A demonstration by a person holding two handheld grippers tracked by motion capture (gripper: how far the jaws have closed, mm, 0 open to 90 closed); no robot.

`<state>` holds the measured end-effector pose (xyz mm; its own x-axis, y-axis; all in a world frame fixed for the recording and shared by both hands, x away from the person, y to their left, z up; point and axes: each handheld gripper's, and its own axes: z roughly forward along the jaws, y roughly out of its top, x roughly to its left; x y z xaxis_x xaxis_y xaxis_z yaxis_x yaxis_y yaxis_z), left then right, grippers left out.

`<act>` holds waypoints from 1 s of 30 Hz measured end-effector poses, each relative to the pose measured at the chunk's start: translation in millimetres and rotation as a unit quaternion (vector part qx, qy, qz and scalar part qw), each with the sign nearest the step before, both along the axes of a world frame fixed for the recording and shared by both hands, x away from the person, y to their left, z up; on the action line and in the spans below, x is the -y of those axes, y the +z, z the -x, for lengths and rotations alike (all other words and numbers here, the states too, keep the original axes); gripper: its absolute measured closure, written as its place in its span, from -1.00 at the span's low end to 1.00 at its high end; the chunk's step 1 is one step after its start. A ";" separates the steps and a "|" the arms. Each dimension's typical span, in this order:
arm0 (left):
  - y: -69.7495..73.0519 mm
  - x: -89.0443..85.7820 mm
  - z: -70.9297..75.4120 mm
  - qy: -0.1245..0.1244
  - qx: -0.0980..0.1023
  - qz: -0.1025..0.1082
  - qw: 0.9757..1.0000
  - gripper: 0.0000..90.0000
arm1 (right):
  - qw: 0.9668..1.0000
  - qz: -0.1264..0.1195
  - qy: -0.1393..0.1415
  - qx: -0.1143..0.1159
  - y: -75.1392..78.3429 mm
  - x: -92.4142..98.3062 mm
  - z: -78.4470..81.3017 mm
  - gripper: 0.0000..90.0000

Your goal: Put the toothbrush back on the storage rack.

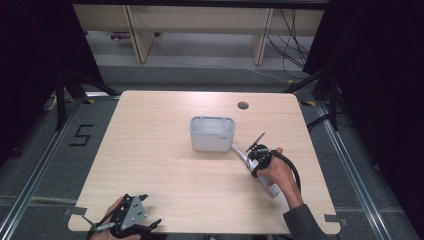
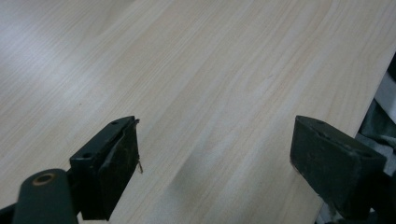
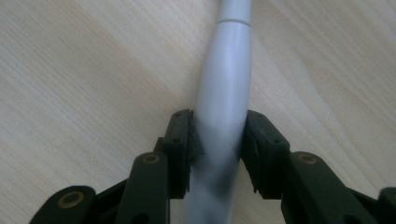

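The right tongs (image 3: 218,154) were clamped on a white, rounded handle-like object (image 3: 224,93), one black jaw pressed against each of its sides. In the high view the right tongs (image 1: 258,159) sat on the right half of the pale wooden counter (image 1: 165,165), held by the person's right hand (image 1: 278,172). The white object (image 1: 240,154) lay low across the counter, its far tip pointing toward, and ending just beside, the near right corner of a light grey rectangular tub (image 1: 212,133) that stood near the middle of the counter. What the white object was could not be told; a thin seam ringed it near its far end, and no brand or label showed on it.

The left tongs (image 2: 212,163) were spread wide apart with nothing between the jaws, above bare wood. In the high view the left tongs (image 1: 131,220) rested at the near left edge of the counter.

On the grey floor left of the counter, black tape (image 1: 81,135) formed the numeral "5". A small round grommet hole (image 1: 243,105) sat at the counter's far right.
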<state>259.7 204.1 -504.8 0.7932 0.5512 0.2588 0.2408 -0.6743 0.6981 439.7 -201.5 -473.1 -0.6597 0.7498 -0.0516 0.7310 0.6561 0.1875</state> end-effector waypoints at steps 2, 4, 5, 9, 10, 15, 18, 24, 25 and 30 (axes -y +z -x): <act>0.1 0.1 0.2 -0.001 0.000 0.000 1.000 -0.67 | 1.000 0.000 0.003 -0.003 -1.2 -0.2 -1.8 0.44; 0.3 0.0 0.0 0.001 0.002 -0.002 1.000 -0.67 | 1.000 0.005 0.004 -0.013 -0.5 -0.5 -3.6 0.44; 0.3 0.0 0.0 0.000 0.002 -0.002 1.000 -0.67 | 1.000 0.005 0.004 -0.015 -0.8 -0.9 -4.4 0.45; 0.5 -0.2 -0.1 0.003 0.008 -0.009 1.000 -0.67 | 0.999 0.018 -0.006 -0.028 0.3 -3.9 -7.3 0.46; 0.5 -0.2 -0.1 0.003 0.007 -0.009 1.000 -0.67 | 0.999 0.019 -0.011 -0.033 0.7 -4.4 -7.8 0.46; 0.5 0.5 0.5 0.002 0.006 -0.001 1.000 -0.67 | 0.999 0.012 -0.006 -0.035 0.0 -0.8 -9.3 0.48; 0.6 0.4 0.5 0.003 0.007 -0.002 1.000 -0.67 | 0.999 0.009 -0.017 -0.045 0.9 1.0 -8.0 0.48; 0.9 0.2 0.5 0.003 0.007 -0.001 1.000 -0.67 | 0.999 -0.006 -0.013 -0.032 6.0 9.7 -6.9 0.48; 0.8 0.2 0.7 0.003 0.007 0.000 1.000 -0.67 | 1.000 -0.009 -0.012 -0.025 7.9 12.6 -6.6 0.49; 2.1 -0.4 0.6 -0.003 -0.003 -0.003 1.000 -0.67 | 0.999 -0.029 -0.024 -0.002 19.0 25.0 -3.7 0.49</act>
<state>259.1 204.5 -502.7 0.7977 0.5453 0.2576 0.2411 -0.6799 0.6926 443.5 -226.5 -454.1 -0.6233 0.7820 -0.0050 0.7619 0.6088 0.2210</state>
